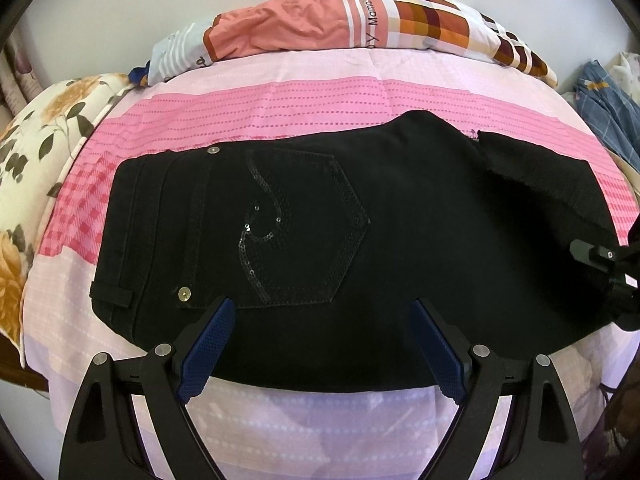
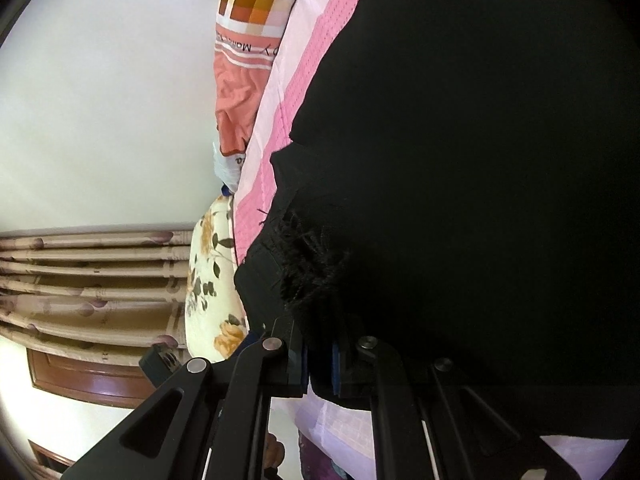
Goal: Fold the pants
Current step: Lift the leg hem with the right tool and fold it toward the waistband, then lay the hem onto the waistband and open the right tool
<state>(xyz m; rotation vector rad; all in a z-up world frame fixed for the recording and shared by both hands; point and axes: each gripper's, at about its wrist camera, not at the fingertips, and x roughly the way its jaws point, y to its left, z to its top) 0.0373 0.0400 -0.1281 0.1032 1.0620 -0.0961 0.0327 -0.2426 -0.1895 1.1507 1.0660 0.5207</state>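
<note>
Nearest to me, my left gripper hangs with its two blue-padded fingers spread wide over the near edge of the black denim pants, pinching nothing. My right gripper has its fingers closed tight on the frayed hem of a pant leg, with the cloth draped up and over its camera so that most of that view is black. The pants lie flat across the pink and lilac striped bed sheet, waistband to the left and the sequinned back pocket facing up. The risks as I judge them: the frayed hem is a thin hold and could slip out if I pull too fast; the leg could land skewed, since the right view is nearly blind; and with my left fingers empty, the body of the pants may drag across the sheet and bunch. My count: one pair of pants, one visible back pocket, two metal rivets, two grippers; farther off, one floral pillow, and farthest, one orange checked folded quilt.
</note>
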